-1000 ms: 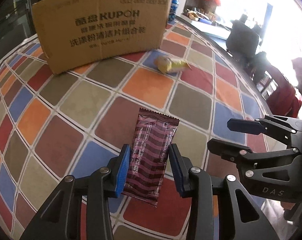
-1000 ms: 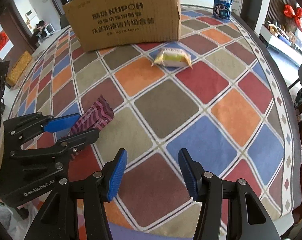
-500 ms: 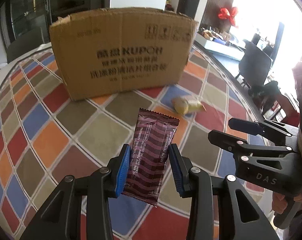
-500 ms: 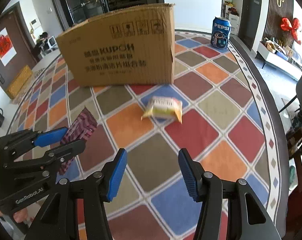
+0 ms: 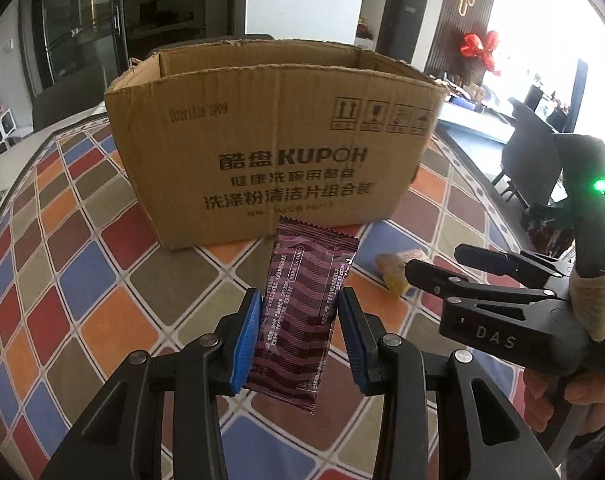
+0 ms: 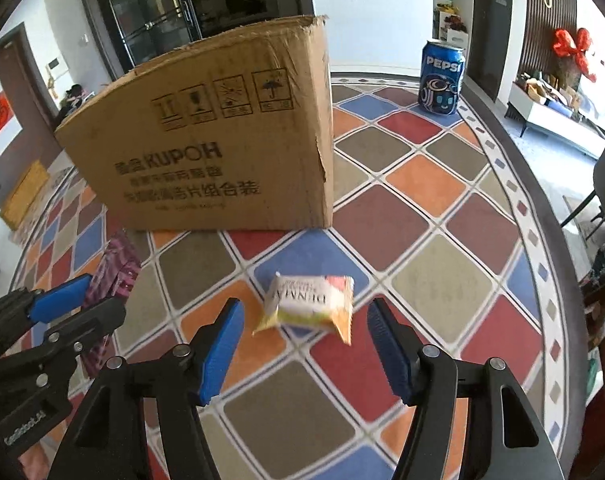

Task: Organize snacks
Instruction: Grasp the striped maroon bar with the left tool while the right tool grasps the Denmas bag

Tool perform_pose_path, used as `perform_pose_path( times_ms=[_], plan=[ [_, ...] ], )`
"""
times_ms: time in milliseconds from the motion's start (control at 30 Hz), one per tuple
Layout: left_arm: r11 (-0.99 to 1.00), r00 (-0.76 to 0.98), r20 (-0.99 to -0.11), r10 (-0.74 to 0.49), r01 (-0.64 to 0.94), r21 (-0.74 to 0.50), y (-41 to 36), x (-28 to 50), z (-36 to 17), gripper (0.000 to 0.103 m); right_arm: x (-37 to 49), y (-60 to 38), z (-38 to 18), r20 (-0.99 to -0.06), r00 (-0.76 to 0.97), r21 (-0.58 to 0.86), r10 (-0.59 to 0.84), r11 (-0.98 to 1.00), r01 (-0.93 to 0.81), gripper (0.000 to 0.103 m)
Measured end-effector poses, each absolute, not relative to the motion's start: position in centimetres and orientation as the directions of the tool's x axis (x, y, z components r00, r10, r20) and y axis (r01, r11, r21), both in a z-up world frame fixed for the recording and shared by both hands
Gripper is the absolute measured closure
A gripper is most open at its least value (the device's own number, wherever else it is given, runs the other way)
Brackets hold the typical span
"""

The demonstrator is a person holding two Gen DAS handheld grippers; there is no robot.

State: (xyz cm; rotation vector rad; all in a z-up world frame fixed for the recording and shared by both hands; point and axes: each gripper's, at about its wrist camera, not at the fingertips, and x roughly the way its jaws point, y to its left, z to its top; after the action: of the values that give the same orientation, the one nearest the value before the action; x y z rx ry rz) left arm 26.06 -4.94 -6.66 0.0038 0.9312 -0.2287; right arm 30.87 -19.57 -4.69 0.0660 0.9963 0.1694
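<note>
My left gripper (image 5: 298, 336) is shut on a maroon snack packet (image 5: 304, 312) and holds it in the air in front of the open cardboard box (image 5: 278, 148). The packet also shows in the right wrist view (image 6: 112, 276), held by the left gripper (image 6: 68, 308). My right gripper (image 6: 304, 344) is open and empty, just short of a yellow and white snack pack (image 6: 308, 306) that lies on the tablecloth. That pack shows in the left wrist view (image 5: 394, 272), partly hidden behind the right gripper (image 5: 462, 264).
The box (image 6: 218, 152) stands on a round table with a checkered cloth (image 6: 422, 216). A Pepsi can (image 6: 441, 76) stands at the far right behind the box. The table edge curves along the right, with chairs beyond it.
My left gripper has lifted the maroon packet and carried it toward the box. My right gripper has moved forward to the yellow snack pack, still open.
</note>
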Motion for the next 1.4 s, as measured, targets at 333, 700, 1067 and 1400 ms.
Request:
perform_pose_path(
  times_ms=[333,700,1067,1400],
  plan=[
    [0.979,0.532,-0.824,-0.196,0.153,-0.134,-4.4,28.0,-8.3,0.064,33.4,-19.0,-6.8,-0.856,0.495,0.11,0.147,0.989,-0.102,0.038],
    [0.98,0.522,-0.831,-0.192,0.145,-0.135,-4.5,28.1,-8.5,0.064,33.6,-18.6,-8.0,-0.867,0.48,0.099,0.134,0.99,-0.099,0.038],
    [0.981,0.53,-0.826,-0.19,0.144,-0.133,-4.5,27.9,-8.2,0.064,33.0,-18.4,-7.8,-0.857,0.496,0.099,0.141,0.989,-0.109,0.051],
    [0.977,0.552,-0.806,-0.213,0.147,-0.157,-3.4,27.3,-6.8,0.064,30.9,-17.9,-4.5,-0.816,0.553,0.117,0.169,0.985,-0.129,0.051]
  ],
)
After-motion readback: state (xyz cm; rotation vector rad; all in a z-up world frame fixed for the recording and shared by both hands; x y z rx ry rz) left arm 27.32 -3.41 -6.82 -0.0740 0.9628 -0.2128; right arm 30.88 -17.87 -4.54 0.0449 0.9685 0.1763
